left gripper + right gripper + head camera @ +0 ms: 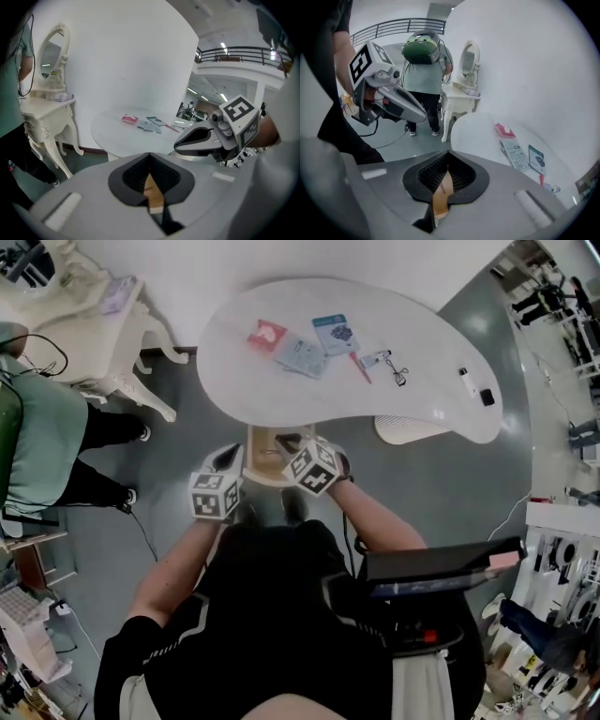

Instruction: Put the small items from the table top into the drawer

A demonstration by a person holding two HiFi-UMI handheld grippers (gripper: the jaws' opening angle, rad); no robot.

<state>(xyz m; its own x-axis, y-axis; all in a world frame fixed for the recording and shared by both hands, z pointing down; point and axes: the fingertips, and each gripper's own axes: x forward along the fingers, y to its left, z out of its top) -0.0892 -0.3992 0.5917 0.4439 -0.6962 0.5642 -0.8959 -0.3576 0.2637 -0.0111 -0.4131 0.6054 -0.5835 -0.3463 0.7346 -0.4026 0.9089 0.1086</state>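
The small items lie on the far half of the white table (281, 399): a red packet (267, 335), a grey packet (302, 355), a blue card (335, 334), a red pen (361, 367), a small pair of scissors (397, 371), and a white stick (466, 381) with a black piece (487, 397). A tan wooden drawer (265, 460) shows under the near table edge. My left gripper (228, 457) and right gripper (284, 440) hover over it, both shut. Nothing shows between either pair of jaws. The red packet (130, 119) (505, 130) lies well beyond both.
A white ornate dressing table (94, 324) stands at the far left, with a person in green (37, 427) beside it. A white ribbed object (403, 427) sits under the table's right side. Cables cross the grey floor at left.
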